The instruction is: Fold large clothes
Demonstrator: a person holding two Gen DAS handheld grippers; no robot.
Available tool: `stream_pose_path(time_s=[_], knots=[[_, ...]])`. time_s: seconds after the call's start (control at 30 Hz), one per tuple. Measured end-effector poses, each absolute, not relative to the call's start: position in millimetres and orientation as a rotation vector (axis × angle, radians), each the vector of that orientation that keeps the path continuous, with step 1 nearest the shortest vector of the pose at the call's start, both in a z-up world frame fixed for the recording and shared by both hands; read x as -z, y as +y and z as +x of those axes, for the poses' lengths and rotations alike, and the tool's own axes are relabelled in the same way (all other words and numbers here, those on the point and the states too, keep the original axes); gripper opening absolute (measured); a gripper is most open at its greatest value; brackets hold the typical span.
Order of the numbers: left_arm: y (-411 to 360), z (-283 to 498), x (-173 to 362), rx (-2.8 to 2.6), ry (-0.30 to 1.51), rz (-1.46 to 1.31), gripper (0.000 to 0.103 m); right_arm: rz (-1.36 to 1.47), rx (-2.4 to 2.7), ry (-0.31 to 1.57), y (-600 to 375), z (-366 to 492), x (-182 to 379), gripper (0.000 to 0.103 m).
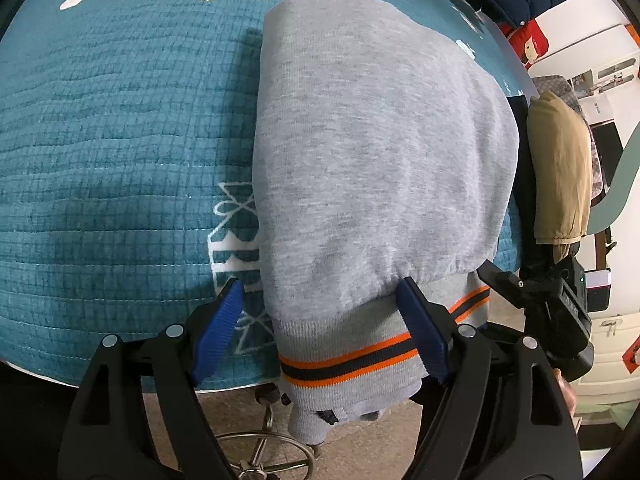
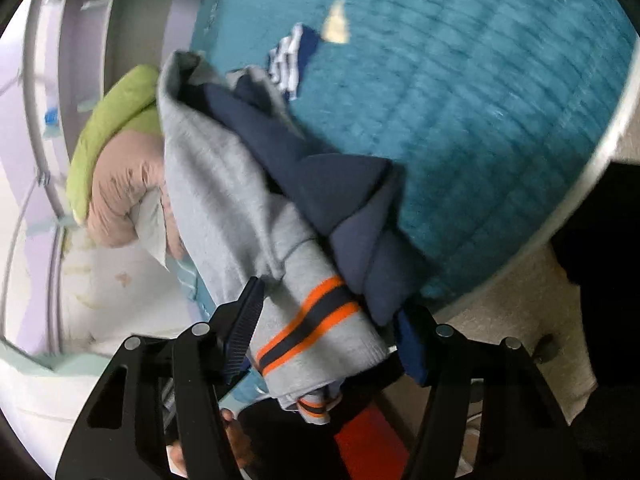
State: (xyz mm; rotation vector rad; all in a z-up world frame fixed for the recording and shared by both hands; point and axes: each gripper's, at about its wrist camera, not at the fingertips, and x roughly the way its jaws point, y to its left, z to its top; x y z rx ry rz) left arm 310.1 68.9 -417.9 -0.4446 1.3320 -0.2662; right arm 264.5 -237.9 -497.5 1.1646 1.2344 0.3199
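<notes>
**Sweatshirt hem at table edge, both grippers on it**

Left hand-held gripper [image 1: 320, 332]: jaws wide, straddling striped hem [image 1: 352, 356], pads not pressing; released. Right hand-held gripper [image 2: 324, 340]: jaws round bunched hem corner [image 2: 312, 328] with navy lining; grip looks likely, contact blurred, cannot tell. Grey sweatshirt [image 1: 372, 152] folded narrow on teal quilt [image 1: 120, 140], hem hanging over near edge. Soft, limp, bulky fleece; ribbed hem thickest, best hold. Open quilt beyond and left; clothes pile [image 1: 560, 168] close right, floor drop just below.
</notes>
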Motion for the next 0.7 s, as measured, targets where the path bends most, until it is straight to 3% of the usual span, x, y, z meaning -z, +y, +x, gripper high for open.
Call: stream_pose_path(time_s=[0.13, 0.2, 0.3, 0.43, 0.5, 0.57, 0.7], knots=[[73, 313, 425, 0.258, 1.340, -0.477, 0.084, 1.153, -0.318, 1.228, -236, 267, 501, 0.056], [72, 311, 423, 0.261, 1.336, -0.468, 0.084, 1.099, -0.329, 1.218, -233, 265, 485, 0.030], [70, 311, 423, 0.274, 1.337, -0.502, 0.084, 1.071, -0.361, 1.183, -226, 268, 466, 0.032], [64, 315, 427, 0.285, 1.356, -0.558, 0.084, 1.135, -0.332, 1.224, -225, 279, 493, 0.045], [57, 315, 428, 0.296, 1.359, -0.543, 0.083, 1.195, -0.333, 1.216, -223, 281, 503, 0.045], [51, 315, 426, 0.286, 1.348, -0.510, 0.081, 1.157, -0.325, 1.209, -222, 283, 500, 0.040], [44, 314, 409, 0.287, 1.288, -0.457, 0.058, 1.026, -0.322, 1.179, -216, 281, 476, 0.025]])
